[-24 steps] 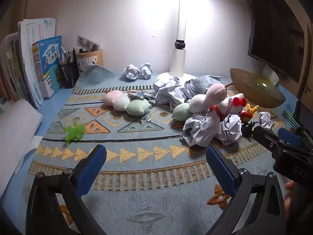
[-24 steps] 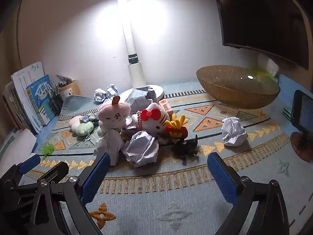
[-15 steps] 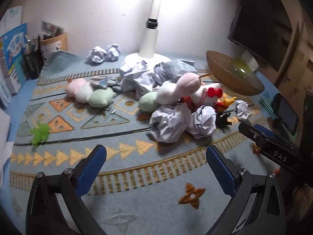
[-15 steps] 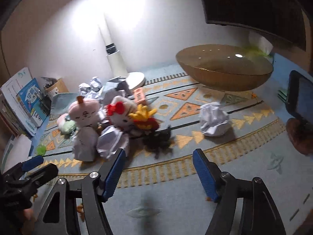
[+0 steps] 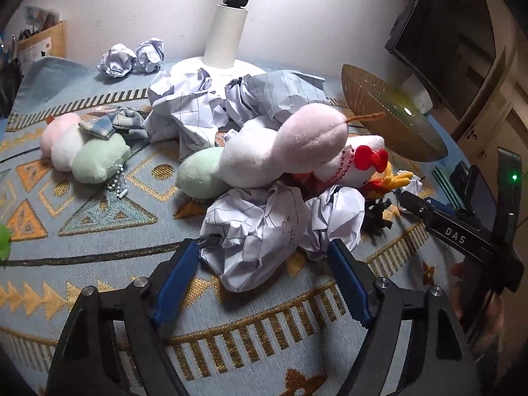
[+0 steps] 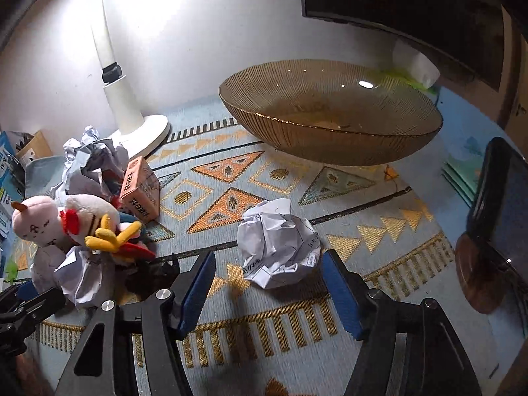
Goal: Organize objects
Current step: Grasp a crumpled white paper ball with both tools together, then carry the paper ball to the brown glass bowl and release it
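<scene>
In the left wrist view a large crumpled paper ball (image 5: 254, 231) lies on the patterned mat (image 5: 99, 231), at the front of a heap of plush toys (image 5: 290, 145) and more paper. My left gripper (image 5: 263, 247) is open, its blue pads either side of the ball's near end without squeezing it. In the right wrist view a single crumpled paper ball (image 6: 277, 247) lies apart on the mat. My right gripper (image 6: 269, 257) is open around it, the pads close to its sides. A wide amber bowl (image 6: 330, 132) stands beyond it. The right gripper's body (image 5: 455, 231) shows at the left view's right edge.
A white lamp base (image 6: 142, 132) stands against the back wall. An orange carton (image 6: 140, 188), a black toy figure (image 6: 155, 270) and pastel plush (image 5: 82, 151) lie around the heap. Two paper balls (image 5: 132, 57) sit at the back. A phone on a stand (image 6: 495, 214) is at right.
Both grippers moved forward and down toward the mat, each closing in on a paper ball. The jaws of both stand narrower than before. The views swung right, away from the books.
</scene>
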`<state>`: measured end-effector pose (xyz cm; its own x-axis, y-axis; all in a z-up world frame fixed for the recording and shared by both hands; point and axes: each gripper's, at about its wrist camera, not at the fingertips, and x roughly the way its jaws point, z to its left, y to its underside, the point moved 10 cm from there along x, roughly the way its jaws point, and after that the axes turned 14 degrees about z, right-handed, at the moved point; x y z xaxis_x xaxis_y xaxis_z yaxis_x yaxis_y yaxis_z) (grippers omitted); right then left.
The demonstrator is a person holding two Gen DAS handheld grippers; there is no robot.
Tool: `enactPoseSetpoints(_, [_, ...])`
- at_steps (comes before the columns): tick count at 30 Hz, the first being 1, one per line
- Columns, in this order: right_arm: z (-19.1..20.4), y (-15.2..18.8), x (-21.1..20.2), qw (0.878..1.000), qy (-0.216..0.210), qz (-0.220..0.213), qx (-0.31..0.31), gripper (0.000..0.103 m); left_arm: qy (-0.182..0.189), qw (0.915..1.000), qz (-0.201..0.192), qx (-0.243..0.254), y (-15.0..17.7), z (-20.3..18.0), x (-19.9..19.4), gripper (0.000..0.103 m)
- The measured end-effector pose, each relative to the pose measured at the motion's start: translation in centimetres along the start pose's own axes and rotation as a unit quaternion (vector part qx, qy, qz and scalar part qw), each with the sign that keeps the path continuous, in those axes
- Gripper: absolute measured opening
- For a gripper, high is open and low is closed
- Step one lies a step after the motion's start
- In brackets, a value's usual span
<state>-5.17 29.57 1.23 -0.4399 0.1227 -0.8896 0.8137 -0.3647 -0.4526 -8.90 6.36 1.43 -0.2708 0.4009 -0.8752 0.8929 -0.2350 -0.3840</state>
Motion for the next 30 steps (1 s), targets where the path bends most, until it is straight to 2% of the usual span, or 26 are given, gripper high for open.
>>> enactPoseSetpoints(2, [-0.4,-0.3,0.8,1.0,0.003,0.013,0.008,0.064,0.006,1.0,0.001,-0.004,-0.2,0.3,0.2,0.074])
enactPoseSetpoints(3, [-0.3,-0.4,0.9,1.0,0.003,0.014,0.009,0.056,0.01,0.9999,0.001,-0.005,-0.3,0.3,0.2,0.072])
enactPoseSetpoints(4, [-0.2,-0.5,0.9,1.0,0.001,0.015,0.005,0.051,0.009,0.9999,0.004,-0.006,-0.4,0.3,0.4,0.064])
enactPoseSetpoints(5, [0.0,-0.4,0.9,1.0,0.001,0.013,0.0,0.051,0.001,1.0,0.003,-0.005,-0.3,0.4,0.4,0.058])
enactPoseSetpoints(7, [0.4,-0.3,0.5,1.0,0.001,0.006,-0.007,0.049,0.001,1.0,-0.001,-0.004,-0.3,0.5,0.2,0.054])
enactPoseSetpoints(9, [0.5,-0.2,-0.2,1.0,0.004,-0.011,-0.009,0.049,0.012,0.9999,-0.003,-0.002,-0.3,0.4,0.0,0.053])
enactPoseSetpoints(11, [0.7,-0.1,-1.1,1.0,-0.012,-0.026,-0.012,0.048,0.012,0.9999,-0.008,0.005,-0.2,0.2,-0.3,0.053])
enactPoseSetpoints(15, [1.4,1.5,-2.6,0.999,-0.045,-0.018,-0.009,0.048,-0.005,0.999,-0.033,0.03,0.1,-1.0,-2.0,0.053])
enactPoseSetpoints(17, [1.7,2.3,-3.8,0.999,-0.046,-0.021,-0.011,0.048,-0.01,0.998,-0.045,0.043,0.3,-1.9,-3.2,0.053])
enactPoseSetpoints(20, [1.8,2.7,-5.6,0.998,-0.053,-0.027,-0.005,0.048,0.0,0.9971,-0.05,0.058,0.3,-4.1,-4.5,0.053])
enactPoseSetpoints(23, [0.9,1.8,-8.2,0.998,-0.051,-0.038,0.005,0.048,0.006,0.9945,-0.056,0.089,-1.0,-7.3,-5.7,0.053])
enactPoseSetpoints(27, [-1.9,-1.6,-13.4,0.995,-0.027,-0.09,0.033,0.048,0.018,0.9861,-0.086,0.141,-5.3,-13.2,-7.9,0.053])
enactPoseSetpoints(30, [-4.5,-4.5,-15.7,0.991,0.004,-0.119,0.061,0.049,0.03,0.9817,-0.098,0.16,-8.8,-17.1,-7.6,0.053])
